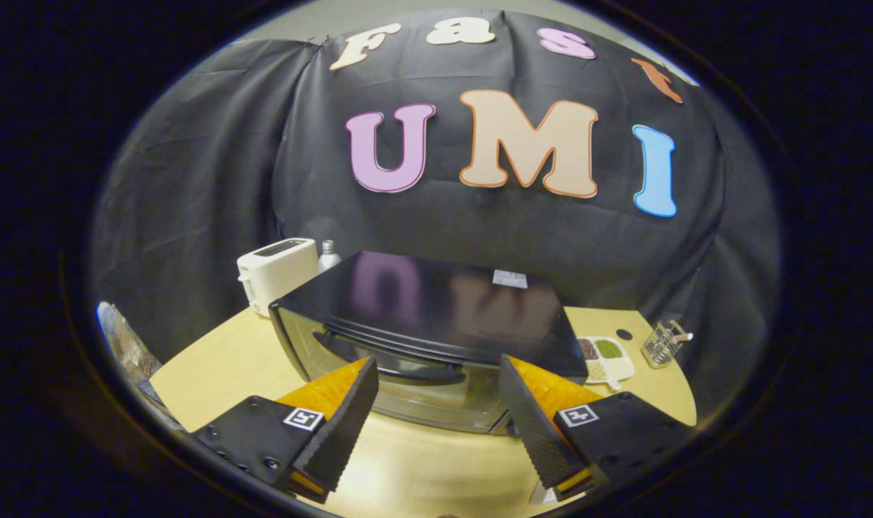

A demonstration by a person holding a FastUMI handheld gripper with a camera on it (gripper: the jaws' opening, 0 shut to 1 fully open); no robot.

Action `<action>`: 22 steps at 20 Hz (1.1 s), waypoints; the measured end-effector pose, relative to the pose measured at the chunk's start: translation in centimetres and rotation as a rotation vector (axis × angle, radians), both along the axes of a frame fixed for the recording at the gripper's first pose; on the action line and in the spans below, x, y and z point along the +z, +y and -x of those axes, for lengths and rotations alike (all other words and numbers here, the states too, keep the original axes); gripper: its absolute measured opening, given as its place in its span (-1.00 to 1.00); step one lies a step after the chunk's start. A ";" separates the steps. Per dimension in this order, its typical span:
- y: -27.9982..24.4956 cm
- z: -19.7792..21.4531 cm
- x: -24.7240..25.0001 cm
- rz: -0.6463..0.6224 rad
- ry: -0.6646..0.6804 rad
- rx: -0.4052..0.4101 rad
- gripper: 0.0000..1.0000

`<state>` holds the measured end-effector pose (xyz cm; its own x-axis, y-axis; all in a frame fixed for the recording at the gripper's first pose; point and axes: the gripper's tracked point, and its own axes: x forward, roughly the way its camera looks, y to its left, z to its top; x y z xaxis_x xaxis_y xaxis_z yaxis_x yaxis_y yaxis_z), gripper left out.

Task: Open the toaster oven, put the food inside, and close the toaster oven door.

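Your gripper (pixel 436 370) is spread, empty, just before 1 closed toaster oven (pixel 436 316); divided dish (pixel 609 358) w/ grains at table's (pixel 221 367) right edge.

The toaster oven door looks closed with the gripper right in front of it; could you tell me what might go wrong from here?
1. The gripper is open, its fingers straddling the door handle without touching; closing off-centre could slip off the curved bar.
2. The toaster oven sits near the table front edge; a hard pull might drag it forward.
3. The sectioned dish sits right beside the oven and could be knocked if it shifts.
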<state>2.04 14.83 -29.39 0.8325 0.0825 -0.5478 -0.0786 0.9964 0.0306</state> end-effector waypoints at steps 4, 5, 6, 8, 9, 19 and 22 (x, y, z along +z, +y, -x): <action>-1.5 -2.5 5.5 -0.042 -0.108 -0.002 1.00; -1.0 -3.6 7.7 -0.042 -0.137 0.002 1.00; -1.5 -4.3 9.5 -0.041 -0.167 -0.001 1.00; -2.6 -5.9 14.2 -0.051 -0.252 -0.016 1.00; -3.4 -6.9 16.5 -0.060 -0.293 -0.031 1.00; -14.9 -10.5 29.0 -0.028 -0.458 -0.154 1.00; -18.8 -9.8 31.2 0.036 -0.503 -0.192 1.00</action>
<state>11.86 -3.92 1.79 0.9911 -0.1083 -0.0773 0.1087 0.9941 0.0013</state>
